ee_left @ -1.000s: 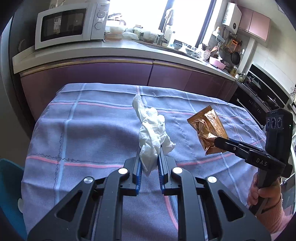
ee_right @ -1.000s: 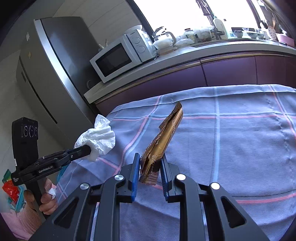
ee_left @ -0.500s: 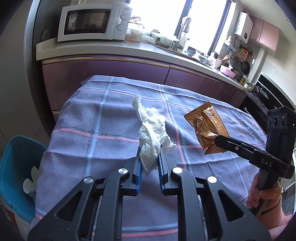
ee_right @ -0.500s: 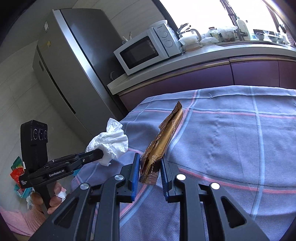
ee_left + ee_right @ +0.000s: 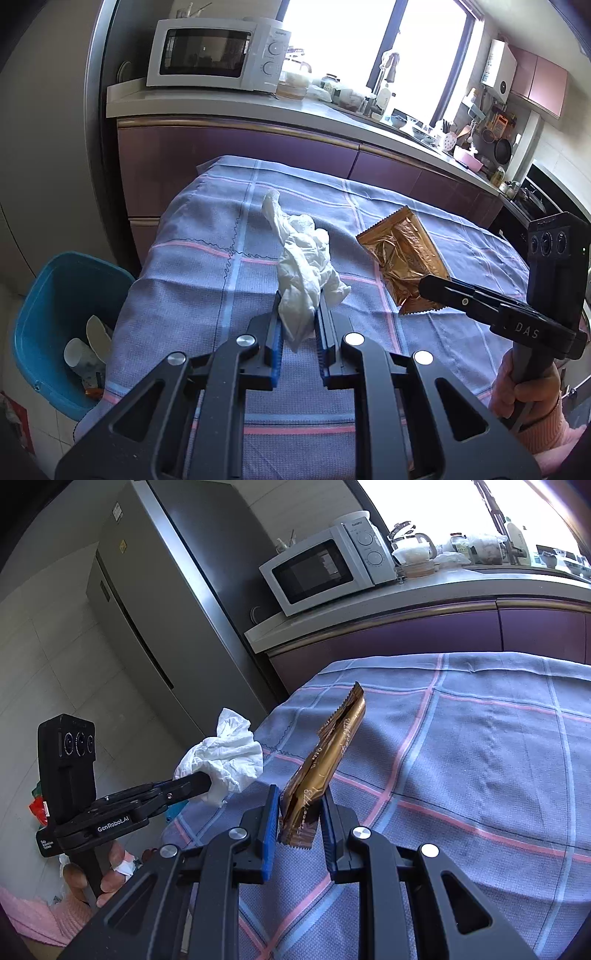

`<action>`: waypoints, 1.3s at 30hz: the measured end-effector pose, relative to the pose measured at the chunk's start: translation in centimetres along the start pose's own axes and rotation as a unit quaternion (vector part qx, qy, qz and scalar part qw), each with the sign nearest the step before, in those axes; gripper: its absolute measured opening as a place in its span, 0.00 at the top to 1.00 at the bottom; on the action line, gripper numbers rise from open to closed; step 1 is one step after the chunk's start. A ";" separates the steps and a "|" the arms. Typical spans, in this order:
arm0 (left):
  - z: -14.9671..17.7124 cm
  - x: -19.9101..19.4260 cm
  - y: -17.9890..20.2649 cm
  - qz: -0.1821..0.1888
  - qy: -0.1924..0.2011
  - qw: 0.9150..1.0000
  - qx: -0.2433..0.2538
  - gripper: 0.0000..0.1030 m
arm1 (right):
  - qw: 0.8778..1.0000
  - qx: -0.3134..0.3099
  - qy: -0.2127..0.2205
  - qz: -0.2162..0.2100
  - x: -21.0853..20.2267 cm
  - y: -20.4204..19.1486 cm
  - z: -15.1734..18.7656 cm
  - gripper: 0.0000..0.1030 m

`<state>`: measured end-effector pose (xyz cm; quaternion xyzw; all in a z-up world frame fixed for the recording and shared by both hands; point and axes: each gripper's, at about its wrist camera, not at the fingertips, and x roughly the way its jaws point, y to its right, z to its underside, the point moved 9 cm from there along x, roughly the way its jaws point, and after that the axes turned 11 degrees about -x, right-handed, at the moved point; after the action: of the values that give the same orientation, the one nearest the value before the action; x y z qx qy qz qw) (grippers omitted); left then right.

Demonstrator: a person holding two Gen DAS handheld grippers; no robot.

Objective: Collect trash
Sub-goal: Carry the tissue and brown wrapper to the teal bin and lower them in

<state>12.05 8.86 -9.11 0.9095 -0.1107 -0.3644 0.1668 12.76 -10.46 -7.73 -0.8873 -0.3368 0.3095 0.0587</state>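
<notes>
My left gripper (image 5: 298,314) is shut on a crumpled white tissue (image 5: 303,266) and holds it above the table's left part. It also shows in the right wrist view (image 5: 201,781) with the tissue (image 5: 225,753). My right gripper (image 5: 298,805) is shut on a gold-brown snack wrapper (image 5: 325,760), held upright above the table. In the left wrist view the right gripper (image 5: 424,284) pinches the wrapper (image 5: 402,251) by its lower edge. A blue trash bin (image 5: 48,295) stands on the floor left of the table, with cups and scraps inside.
The table wears a blue-grey checked cloth (image 5: 221,258) (image 5: 480,775). Behind it runs a purple kitchen counter (image 5: 258,147) with a white microwave (image 5: 218,59). A grey fridge (image 5: 177,590) stands at the left. The right hand (image 5: 524,391) holds its gripper's handle.
Both grippers have moved left with their loads still held. The view has swung toward the table's left edge, and the blue bin has come into sight.
</notes>
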 end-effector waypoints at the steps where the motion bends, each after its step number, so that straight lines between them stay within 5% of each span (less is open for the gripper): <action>1: 0.0 -0.2 -0.1 -0.002 0.002 1.000 0.000 0.85 | 1.000 -0.002 -0.001 -0.002 0.2 -0.3 0.0 0.81; 39: 0.7 -4.2 -2.4 -0.046 0.035 0.998 -0.006 0.85 | 0.998 -0.031 -0.022 -0.051 3.6 -4.8 0.1 0.81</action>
<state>8.76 12.24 -7.82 0.9248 -0.0608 -0.3403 0.1591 12.14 -4.53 -8.14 -0.8633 -0.3926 0.3147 0.0395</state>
